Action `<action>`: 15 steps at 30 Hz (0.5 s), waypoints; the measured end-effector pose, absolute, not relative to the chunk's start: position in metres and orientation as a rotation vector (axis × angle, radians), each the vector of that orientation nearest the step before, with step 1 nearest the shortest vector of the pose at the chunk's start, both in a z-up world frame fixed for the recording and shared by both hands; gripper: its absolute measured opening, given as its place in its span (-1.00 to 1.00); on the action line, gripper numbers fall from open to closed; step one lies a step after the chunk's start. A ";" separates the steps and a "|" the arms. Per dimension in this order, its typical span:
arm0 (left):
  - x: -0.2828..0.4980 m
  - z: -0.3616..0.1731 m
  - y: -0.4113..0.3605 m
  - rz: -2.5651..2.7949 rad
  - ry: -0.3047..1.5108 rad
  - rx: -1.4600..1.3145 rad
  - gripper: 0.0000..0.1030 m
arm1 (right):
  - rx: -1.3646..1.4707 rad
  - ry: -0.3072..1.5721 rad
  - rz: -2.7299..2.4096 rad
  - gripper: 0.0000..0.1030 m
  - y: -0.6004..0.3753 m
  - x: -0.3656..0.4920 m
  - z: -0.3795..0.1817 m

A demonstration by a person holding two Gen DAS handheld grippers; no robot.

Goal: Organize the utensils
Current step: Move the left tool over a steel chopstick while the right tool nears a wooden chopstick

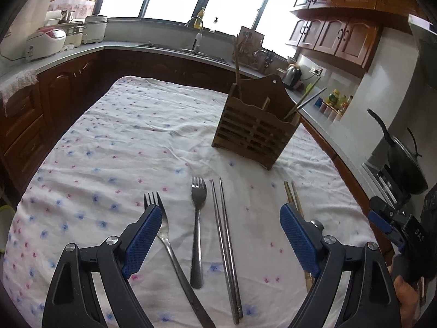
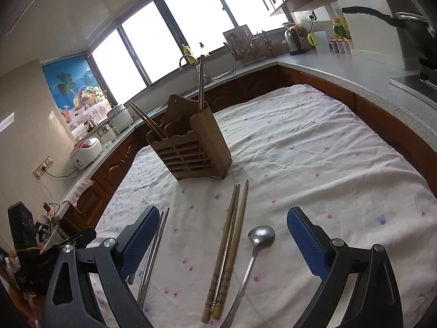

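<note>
fork [image 1: 197, 227] and metal chopsticks [image 1: 226, 248] between spread left jaws, untouched

Left hand-held gripper [image 1: 220, 218] wide apart above forks [image 1: 198, 218], metal chopsticks [image 1: 225, 246].

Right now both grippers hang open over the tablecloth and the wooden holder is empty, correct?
Not quite. The wooden holder already holds chopsticks, as the right wrist view shows. The left gripper and right gripper do hang open over the tablecloth.
</note>
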State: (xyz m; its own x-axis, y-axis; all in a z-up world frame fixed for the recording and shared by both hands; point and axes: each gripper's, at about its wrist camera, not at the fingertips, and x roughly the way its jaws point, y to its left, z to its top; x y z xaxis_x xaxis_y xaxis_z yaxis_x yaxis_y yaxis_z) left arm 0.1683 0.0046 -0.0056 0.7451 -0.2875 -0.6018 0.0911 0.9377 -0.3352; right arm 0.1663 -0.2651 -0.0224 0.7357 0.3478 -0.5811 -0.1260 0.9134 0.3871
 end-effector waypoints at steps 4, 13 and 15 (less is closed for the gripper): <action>0.177 -0.007 -0.001 -0.221 0.712 -0.280 0.69 | 0.328 0.704 0.271 0.86 -0.265 0.170 -0.024; 0.209 -0.018 -0.029 -0.290 0.800 -0.182 0.06 | 0.291 0.730 0.236 0.34 -0.265 0.184 -0.030; 0.221 -0.022 -0.036 -0.302 0.825 -0.165 0.04 | 0.298 0.753 0.241 0.14 -0.266 0.190 -0.034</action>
State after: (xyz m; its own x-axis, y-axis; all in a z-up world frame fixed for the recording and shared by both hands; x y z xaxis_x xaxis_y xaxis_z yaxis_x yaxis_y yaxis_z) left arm 0.2209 -0.0360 -0.0222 0.6393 -0.3271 -0.6960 0.1996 0.9446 -0.2606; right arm 0.1904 -0.2663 -0.0336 0.7053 0.3190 -0.6330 -0.1074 0.9308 0.3494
